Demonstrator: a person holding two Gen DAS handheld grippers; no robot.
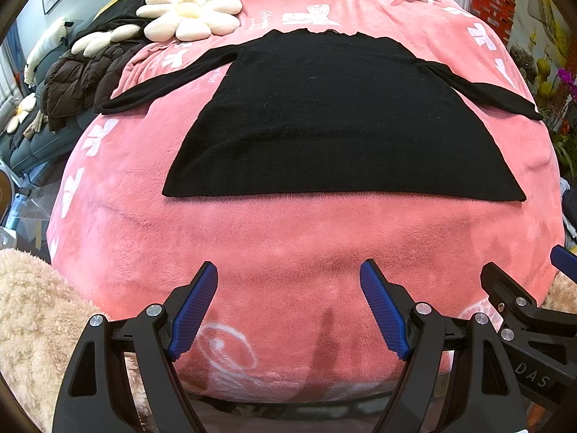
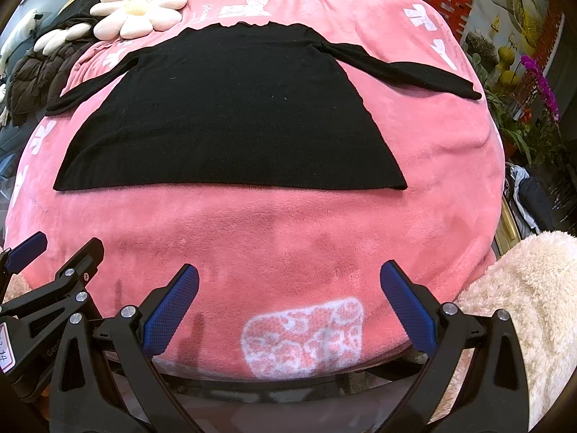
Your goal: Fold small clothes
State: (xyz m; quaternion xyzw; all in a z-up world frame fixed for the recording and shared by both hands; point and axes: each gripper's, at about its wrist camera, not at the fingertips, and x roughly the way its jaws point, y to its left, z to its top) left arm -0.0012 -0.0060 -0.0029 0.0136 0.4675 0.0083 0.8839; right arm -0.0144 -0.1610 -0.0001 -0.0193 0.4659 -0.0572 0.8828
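A black sweater lies flat on the pink blanket, sleeves spread, bare blanket before its hem. The left gripper and right gripper hover there, fingers wide, empty.

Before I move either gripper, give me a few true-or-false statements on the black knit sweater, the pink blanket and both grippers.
1. The black knit sweater lies flat with both sleeves spread out. True.
2. The left gripper is shut on the sweater's hem. False: it is open, above bare pink fleece blanket.
3. The right gripper is open and holds nothing. True.
4. A cream flower-shaped cushion lies on the sweater. False: it lies beyond it, apart.
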